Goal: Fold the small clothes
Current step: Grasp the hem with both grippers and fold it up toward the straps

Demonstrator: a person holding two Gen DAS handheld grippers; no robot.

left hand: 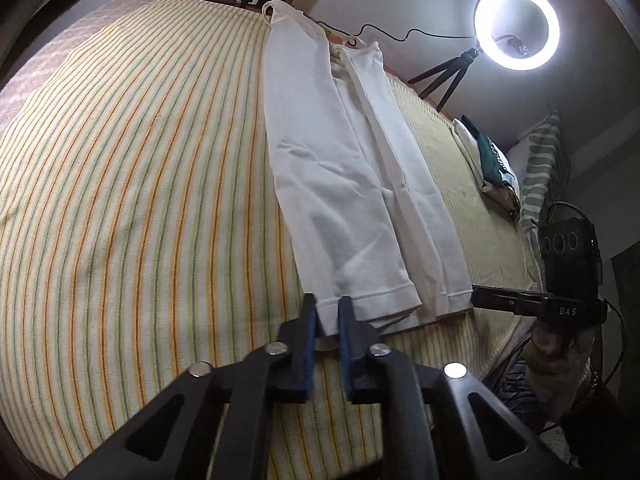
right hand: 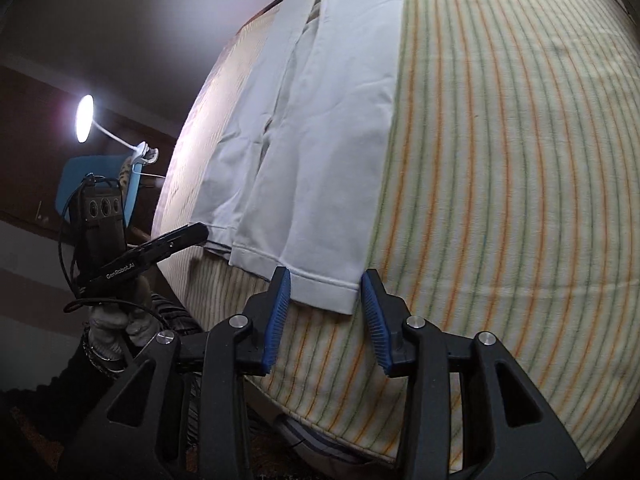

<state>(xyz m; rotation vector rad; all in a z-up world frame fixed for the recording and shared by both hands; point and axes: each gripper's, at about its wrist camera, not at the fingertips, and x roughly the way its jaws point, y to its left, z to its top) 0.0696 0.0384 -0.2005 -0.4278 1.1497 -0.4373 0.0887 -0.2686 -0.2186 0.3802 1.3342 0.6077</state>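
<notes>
Your white garment lies flat and lengthwise on the striped cloth that covers the work surface, already doubled so that two hemmed ends sit side by side at the near edge. Your left gripper is at the hem's corner on your left: the blue-padded jaws stand nearly closed, with only a narrow gap, and a strip of the hem's edge sits between the fingertips, though whether they truly pinch it is hard to tell. In the right wrist view, your right gripper has its jaws spread wide, one to each side of the other hem corner, which lies between the tips; the fabric there rests on the cloth unheld. Each camera catches the opposite gripper low at the frame's edge, its tip just beside the hem, held in a gloved hand. A ring light on a small tripod glows beyond the far right of the surface, near a green patterned cushion. A desk lamp shines off the far left side.
</notes>
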